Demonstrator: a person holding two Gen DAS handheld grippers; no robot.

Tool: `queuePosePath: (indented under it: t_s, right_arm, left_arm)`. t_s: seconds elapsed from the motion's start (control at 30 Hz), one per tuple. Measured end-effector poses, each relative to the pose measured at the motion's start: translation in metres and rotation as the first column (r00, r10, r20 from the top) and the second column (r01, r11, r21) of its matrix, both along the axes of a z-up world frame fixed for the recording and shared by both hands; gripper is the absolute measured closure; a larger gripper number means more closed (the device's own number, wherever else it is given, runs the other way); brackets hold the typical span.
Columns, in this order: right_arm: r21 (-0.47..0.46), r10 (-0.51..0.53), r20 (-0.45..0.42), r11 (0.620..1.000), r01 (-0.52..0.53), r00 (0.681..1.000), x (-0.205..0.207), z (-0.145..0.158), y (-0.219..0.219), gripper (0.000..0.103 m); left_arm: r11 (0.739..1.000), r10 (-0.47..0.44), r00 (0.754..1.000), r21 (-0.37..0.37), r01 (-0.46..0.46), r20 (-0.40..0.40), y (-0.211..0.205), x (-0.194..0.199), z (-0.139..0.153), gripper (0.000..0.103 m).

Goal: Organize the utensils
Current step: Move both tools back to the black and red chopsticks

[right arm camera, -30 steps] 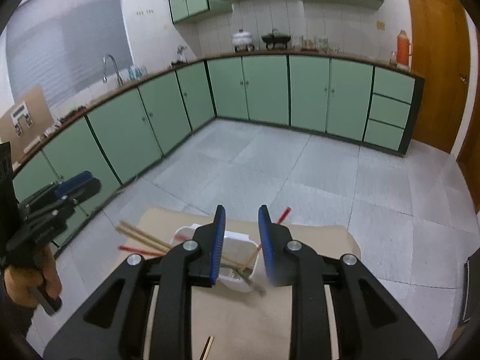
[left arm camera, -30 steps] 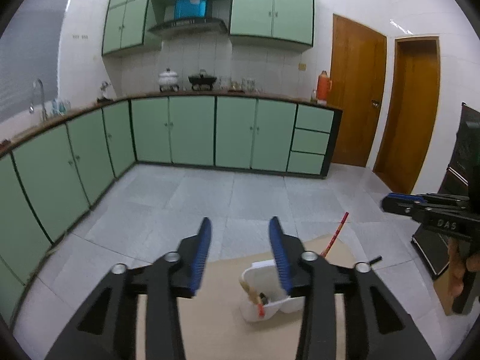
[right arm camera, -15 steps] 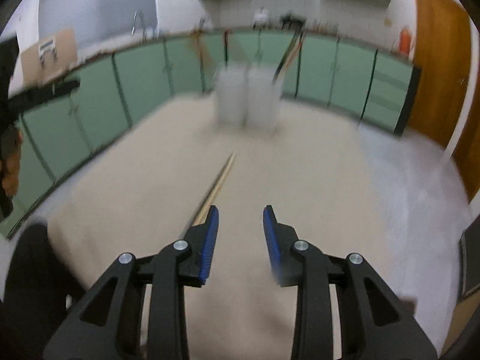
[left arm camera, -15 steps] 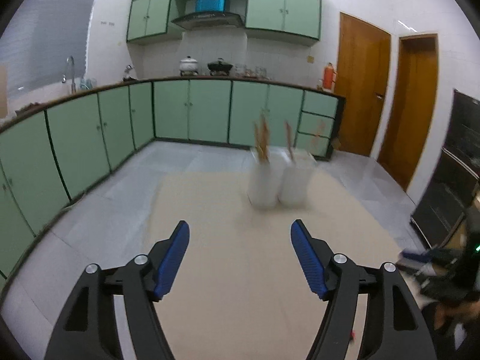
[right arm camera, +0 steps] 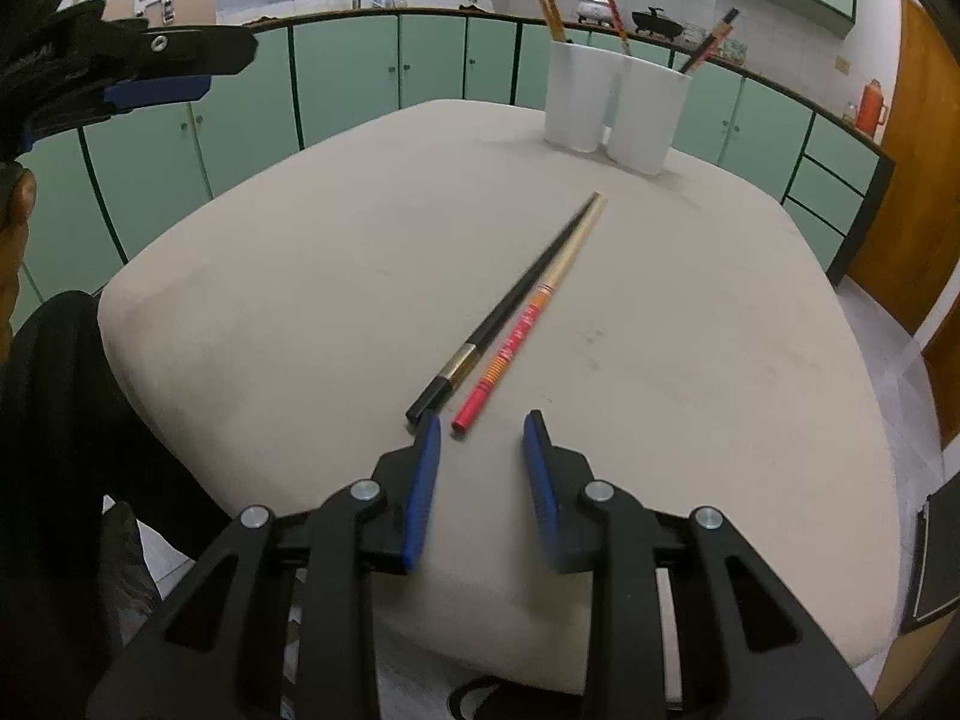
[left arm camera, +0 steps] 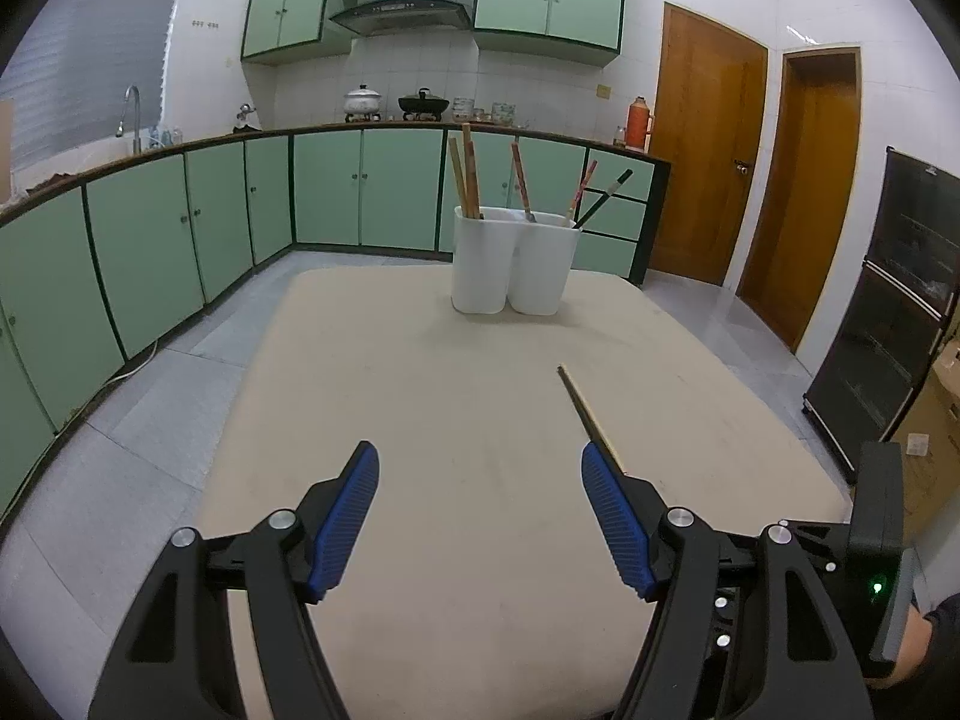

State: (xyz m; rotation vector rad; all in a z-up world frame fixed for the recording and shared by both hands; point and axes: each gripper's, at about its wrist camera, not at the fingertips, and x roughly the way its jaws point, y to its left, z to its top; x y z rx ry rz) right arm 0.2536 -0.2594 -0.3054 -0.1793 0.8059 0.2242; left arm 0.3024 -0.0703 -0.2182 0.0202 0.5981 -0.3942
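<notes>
A white two-compartment holder stands at the far side of the beige table with several chopsticks upright in it; it also shows in the right wrist view. A black chopstick and a red-and-orange chopstick lie side by side on the table just ahead of my right gripper, which is open and empty. In the left wrist view the chopsticks lie to the right of my left gripper, which is wide open and empty above the near table.
Green kitchen cabinets run along the far and left walls. Wooden doors and a black appliance stand to the right. The table edge lies close under my right gripper. The left gripper shows at the upper left in the right wrist view.
Both grippers have pulled back from above the holder to the near side of the table and lowered. The left jaws have opened wider. The loose chopsticks have come into view.
</notes>
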Motion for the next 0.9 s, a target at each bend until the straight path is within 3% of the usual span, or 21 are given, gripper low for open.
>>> queuePosePath:
  t_s: [0.17, 0.23, 0.27, 0.3, 0.6, 0.77, 0.9]
  right_arm:
    - [0.015, -0.024, 0.011, 1.000, 0.024, 1.000, 0.000, 0.000, -0.005, 0.076]
    - [0.032, -0.049, 0.007, 0.998, 0.049, 0.999, 0.002, -0.001, -0.013, 0.085]
    - [0.034, -0.060, 0.009, 0.998, 0.059, 0.998, 0.003, 0.000, -0.017, 0.096]
    - [0.030, -0.078, 0.012, 0.996, 0.078, 0.997, 0.004, 0.000, -0.023, 0.097]
    - [0.077, -0.188, 0.013, 0.980, 0.186, 0.982, 0.002, 0.002, -0.070, 0.098]
    - [0.094, -0.290, 0.015, 0.953, 0.287, 0.957, 0.006, 0.000, -0.095, 0.098]
    - [0.117, -0.295, 0.005, 0.949, 0.292, 0.956, 0.003, -0.001, -0.106, 0.098]
  left_arm:
    - [1.000, -0.001, 1.000, 0.013, 0.001, -0.012, -0.003, 0.001, -0.005, 0.034]
    - [1.000, -0.002, 1.000, 0.013, 0.003, -0.021, -0.004, 0.000, -0.009, 0.034]
    - [1.000, -0.002, 1.000, 0.011, 0.002, -0.026, -0.005, 0.001, -0.011, 0.034]
    - [1.000, -0.001, 1.000, 0.011, 0.001, -0.030, -0.004, 0.001, -0.013, 0.034]
    - [1.000, -0.003, 0.998, 0.008, 0.003, -0.058, -0.027, -0.008, -0.036, 0.035]
    - [0.997, -0.078, 0.993, 0.019, 0.080, -0.087, -0.070, -0.019, -0.061, 0.035]
    - [0.987, -0.142, 0.986, 0.068, 0.149, -0.091, -0.099, -0.022, -0.077, 0.036]
